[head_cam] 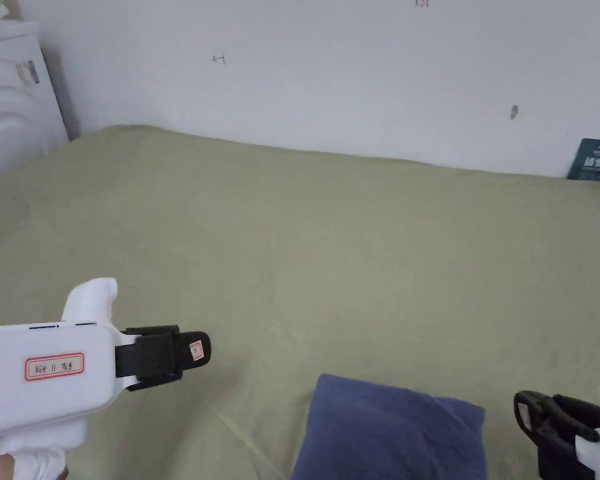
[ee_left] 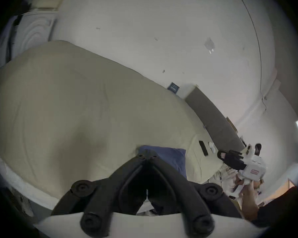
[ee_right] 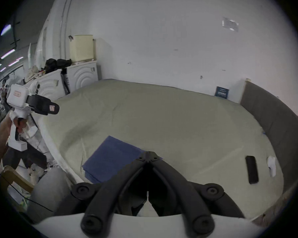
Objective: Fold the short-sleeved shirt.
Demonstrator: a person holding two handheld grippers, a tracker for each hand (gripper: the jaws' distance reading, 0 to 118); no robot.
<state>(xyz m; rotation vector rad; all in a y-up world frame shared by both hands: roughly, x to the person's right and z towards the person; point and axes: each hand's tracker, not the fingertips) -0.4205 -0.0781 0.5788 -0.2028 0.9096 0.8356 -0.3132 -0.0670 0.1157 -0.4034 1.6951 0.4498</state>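
Bed (head_cam: 305, 250) with an olive-green sheet took up most of the scene, pushed against a white wall (head_cam: 355, 75); sheet lay mostly flat with light creases. A grey padded headboard (ee_right: 272, 121) ran along the bed's right end, and white washing machines (ee_right: 83, 75) stood off its far-left corner, with a cream box (ee_right: 81, 48) on top of one. The shirt (head_cam: 389, 431) was blue and already folded into a compact rectangle, lying flat on the sheet near the front edge of the bed, between the two grippers and touching neither. Left gripper (head_cam: 199, 351) hovered above the sheet, left of the shirt and apart from it, white body with black jaws; in its own view the jaw tips met with nothing between them, so closed and empty. Right gripper (head_cam: 527, 415) sat near the right of the shirt, low in the head view, also off the fabric; its own view showed the tips together, closed on nothing. A hand (ee_right: 0, 135) held the left gripper's grip in the right gripper view. A dark phone-like slab (ee_right: 251, 169) lay on the sheet toward the headboard, well apart from the shirt, with a small white item (ee_right: 271, 165) just beside it. A small dark-blue box (head_cam: 595, 160) leaned on the wall at the bed's far right.
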